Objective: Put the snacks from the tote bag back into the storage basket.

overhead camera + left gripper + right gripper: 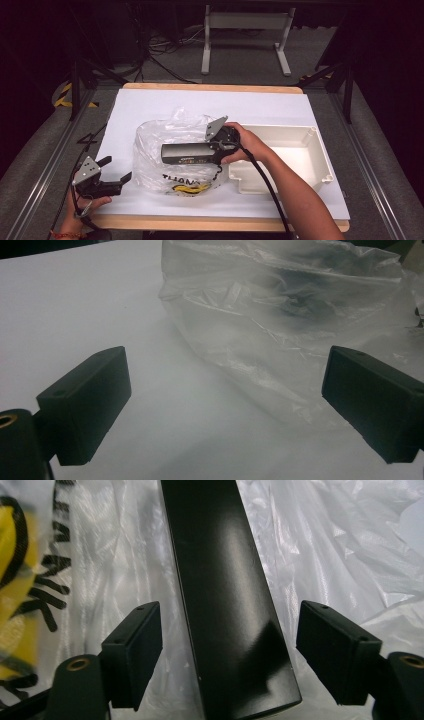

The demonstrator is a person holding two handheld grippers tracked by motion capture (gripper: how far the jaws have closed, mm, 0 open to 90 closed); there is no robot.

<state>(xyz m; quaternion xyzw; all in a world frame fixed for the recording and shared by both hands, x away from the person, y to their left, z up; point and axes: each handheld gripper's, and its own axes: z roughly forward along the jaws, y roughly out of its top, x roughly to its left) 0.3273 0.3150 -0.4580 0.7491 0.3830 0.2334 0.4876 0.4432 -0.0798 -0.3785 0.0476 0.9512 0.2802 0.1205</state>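
Jaws of the right gripper (227,655) stand wide in the right gripper view, one pad at lower left, one at lower right, with a long black box (225,595) running up the frame's middle between them; a gap shows on each side, so neither pad presses it. Box's near end sits level with the pads, its glossy top face catching light. Under and around it lies crinkled clear plastic bag (350,545), with black lettering and a yellow patch at the far left edge of that frame. Jaws of the left gripper (225,405) also wide apart in the left gripper view, nothing between them but bare white sheet; the bag (290,315) bulges in the upper right of that frame, its lower edge reaching toward the right-hand pad, contact not clear. High view: right gripper (220,145) at centre frame, held by the right hand (245,145), pointing toward frame left, the black box (187,152) lying lengthwise on top of the bag (155,145). Left gripper (116,170) at lower left, held in the left hand (82,202), just beside the bag's left edge. White tray (320,150) sits right of centre, just beside the bag, forearm crossing its lower left corner. All rest on a white sheet (150,102) over a wood-edged table (210,87).
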